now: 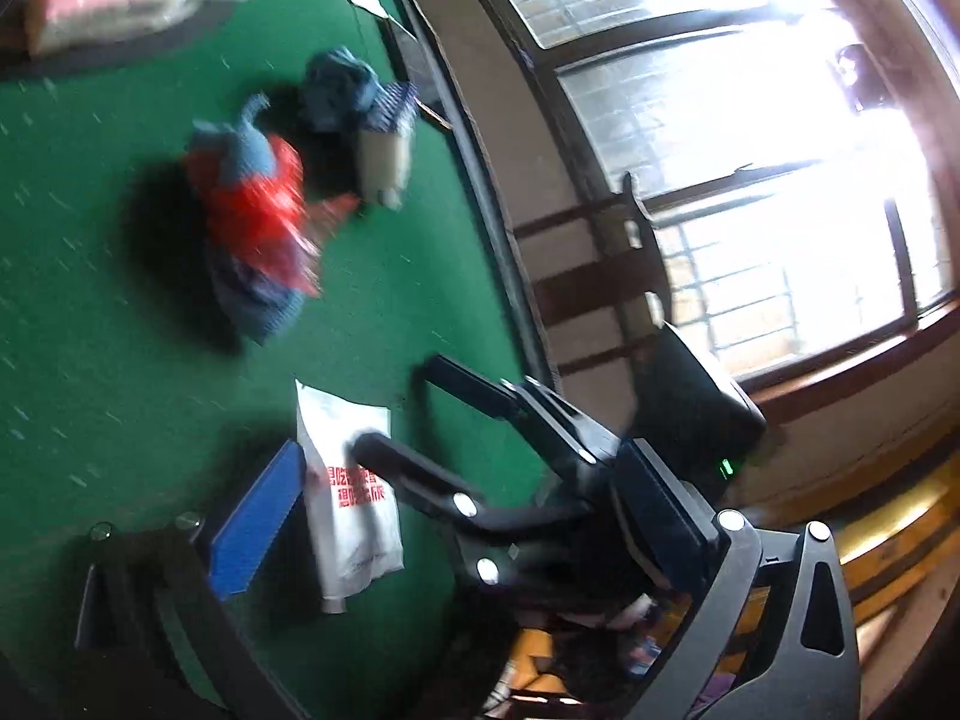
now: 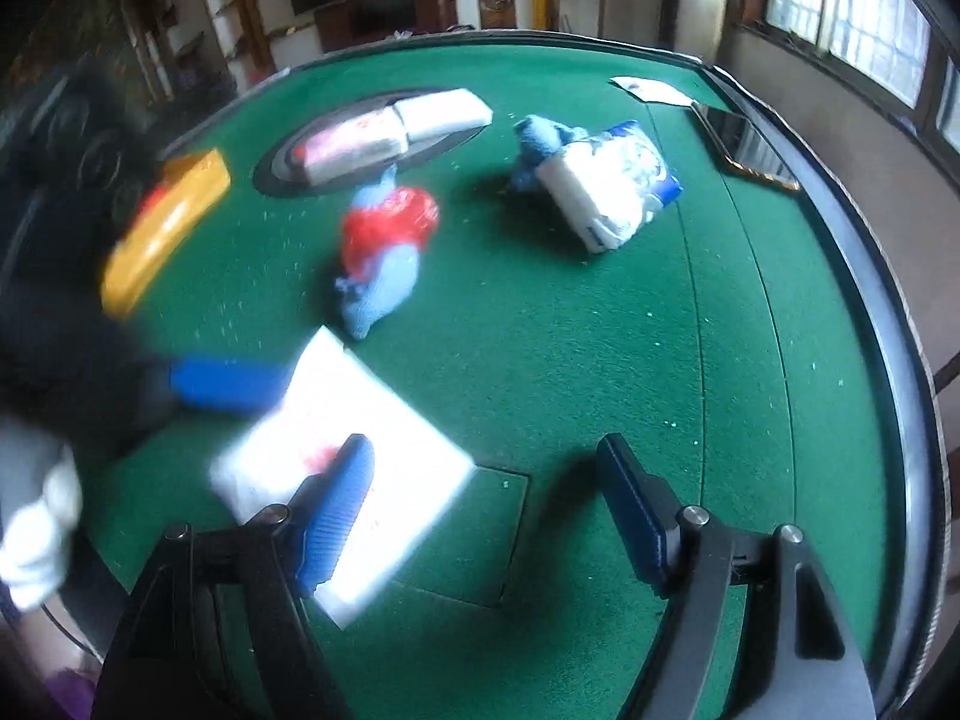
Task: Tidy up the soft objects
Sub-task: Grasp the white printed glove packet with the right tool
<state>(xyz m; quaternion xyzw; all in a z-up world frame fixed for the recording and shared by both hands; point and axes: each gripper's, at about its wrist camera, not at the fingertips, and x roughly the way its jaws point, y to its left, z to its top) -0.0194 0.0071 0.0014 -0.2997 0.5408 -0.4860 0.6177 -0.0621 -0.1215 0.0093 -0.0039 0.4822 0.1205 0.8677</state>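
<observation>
Jaws apart; white packet (image 2: 342, 474) below right gripper (image 2: 489, 510) (blurred)

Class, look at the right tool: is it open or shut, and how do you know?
Open. In the right wrist view, the right tool's two blue-padded fingers stand wide apart above the green table, gripping nothing.

Daylight glare blows out window (image 1: 750, 138); motion blur smears both views (worst at left); fisheye bends table rim (image 2: 864, 252).
</observation>
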